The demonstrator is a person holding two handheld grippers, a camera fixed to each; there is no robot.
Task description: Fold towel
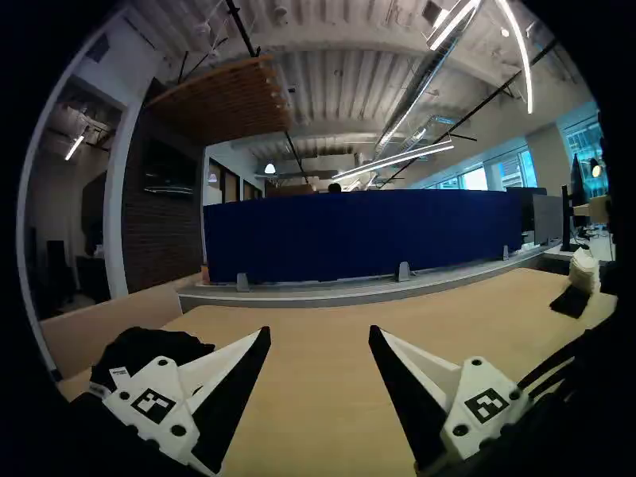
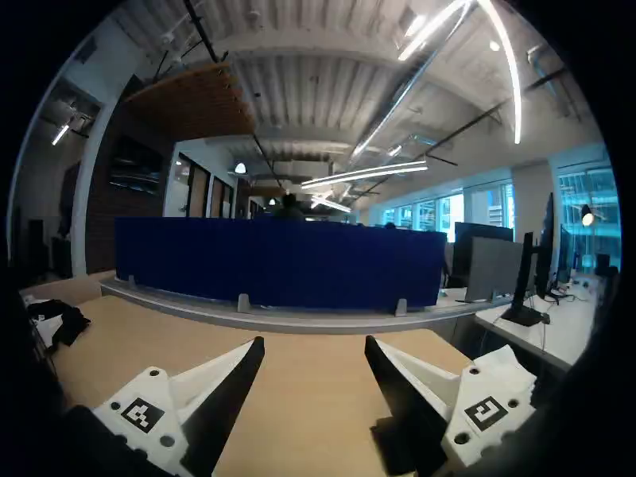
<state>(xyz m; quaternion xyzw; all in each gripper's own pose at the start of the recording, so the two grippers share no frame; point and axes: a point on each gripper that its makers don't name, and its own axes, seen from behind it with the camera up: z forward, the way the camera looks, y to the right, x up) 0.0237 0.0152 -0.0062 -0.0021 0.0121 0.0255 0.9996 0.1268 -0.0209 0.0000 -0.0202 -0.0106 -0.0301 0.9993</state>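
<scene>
A crumpled black towel [image 1: 151, 343] lies on the light wooden table [image 1: 334, 358] at the near left, partly hidden behind the left finger [image 1: 215, 378] of my left gripper [image 1: 319, 331]. That gripper hangs open over bare tabletop, holding nothing. My right gripper [image 2: 314, 342] is also open and holds nothing above the table [image 2: 310, 381]. Far to its left lies a heap of black and white cloth [image 2: 57, 319]. A dark patch [image 2: 391, 440] lies under its right finger; I cannot tell whether it is cloth or shadow.
A stack of white folded towels [image 1: 585, 269] and a black cloth [image 1: 571, 302] sit at the table's right edge. A blue divider panel [image 1: 358, 234] [image 2: 278, 262] bounds the far side. Monitors [image 2: 493, 266] stand on a white desk [image 2: 548, 326] to the right.
</scene>
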